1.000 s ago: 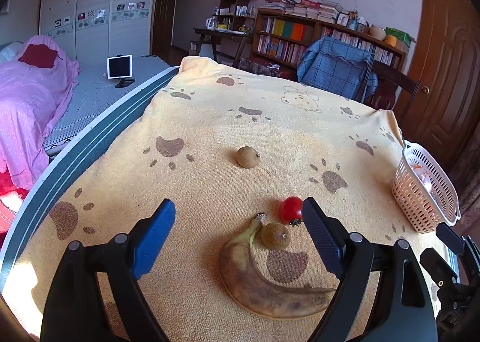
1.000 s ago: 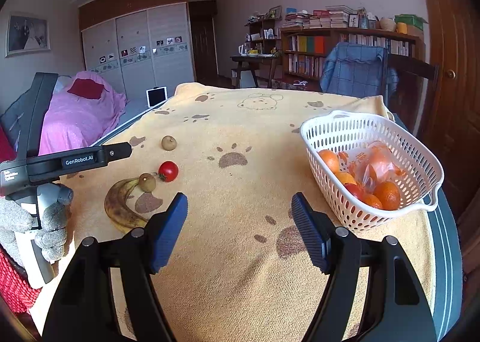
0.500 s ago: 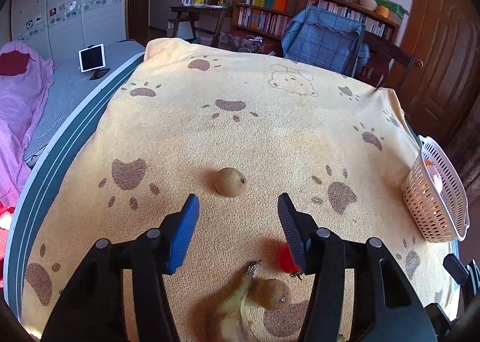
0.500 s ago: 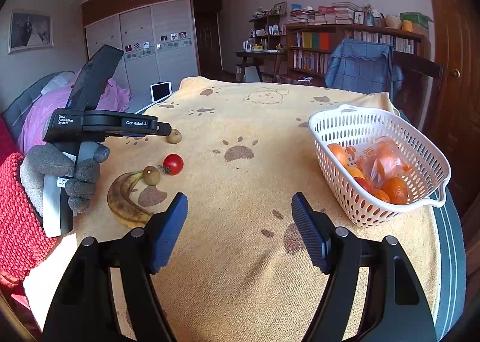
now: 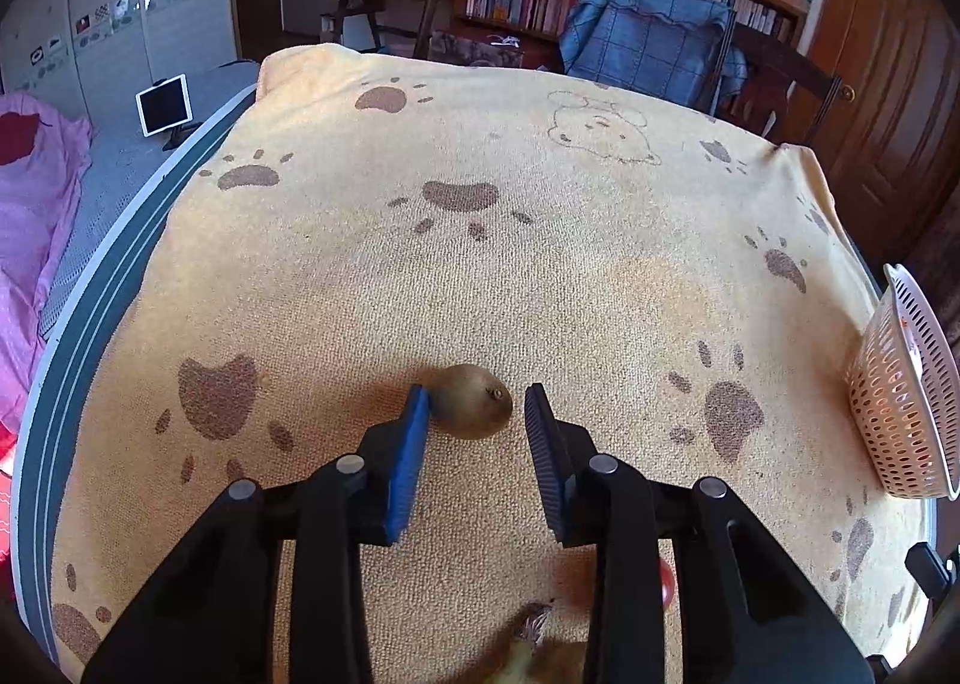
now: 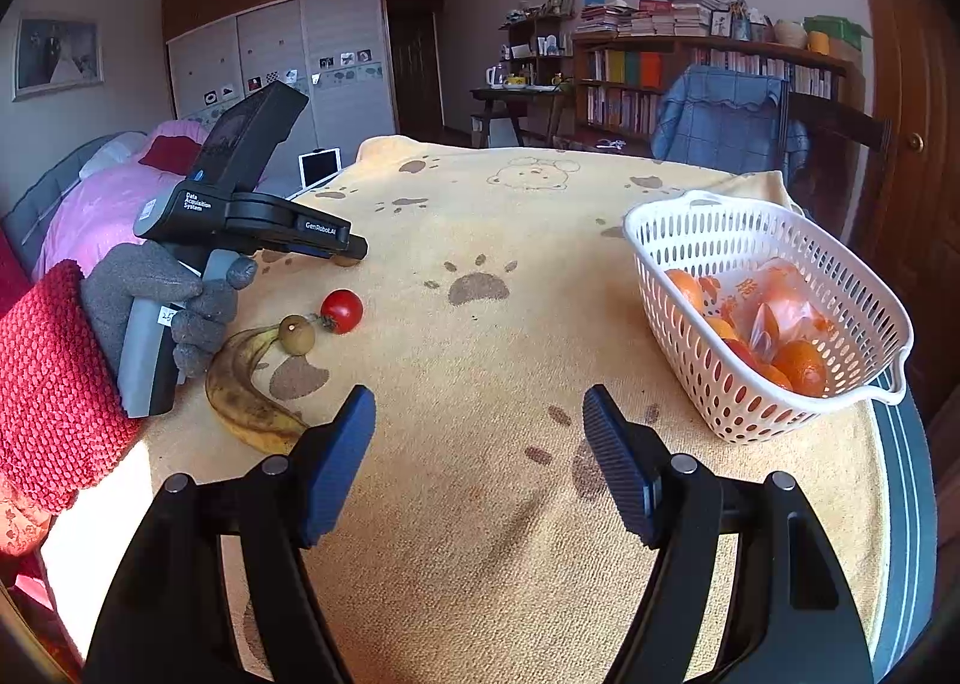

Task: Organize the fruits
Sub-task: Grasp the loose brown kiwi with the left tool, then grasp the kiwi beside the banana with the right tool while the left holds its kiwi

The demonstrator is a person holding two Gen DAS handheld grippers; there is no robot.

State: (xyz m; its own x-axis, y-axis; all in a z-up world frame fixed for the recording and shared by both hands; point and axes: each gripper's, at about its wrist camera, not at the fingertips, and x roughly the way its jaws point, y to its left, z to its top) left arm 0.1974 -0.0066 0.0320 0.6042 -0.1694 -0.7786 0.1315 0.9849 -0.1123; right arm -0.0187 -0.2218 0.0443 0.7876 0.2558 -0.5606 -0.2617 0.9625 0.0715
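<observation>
Now that the left claw (image 5: 477,405) has swept forward past the banana (image 6: 249,390) and narrowed around the far kiwi (image 5: 471,401) on the counter (image 5: 540,276), not yet clenched, a grasp looks imminent, while the right claw (image 6: 480,420) hangs released near the basket (image 6: 762,240).

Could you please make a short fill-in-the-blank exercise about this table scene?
1. The left gripper has its fingers on either side of a brown ____.
2. The white basket holds several ____.
3. Beside the banana lies a red ____.
4. The right gripper is ____ and holds nothing.

Missing words: kiwi; oranges; tomato; open
</observation>
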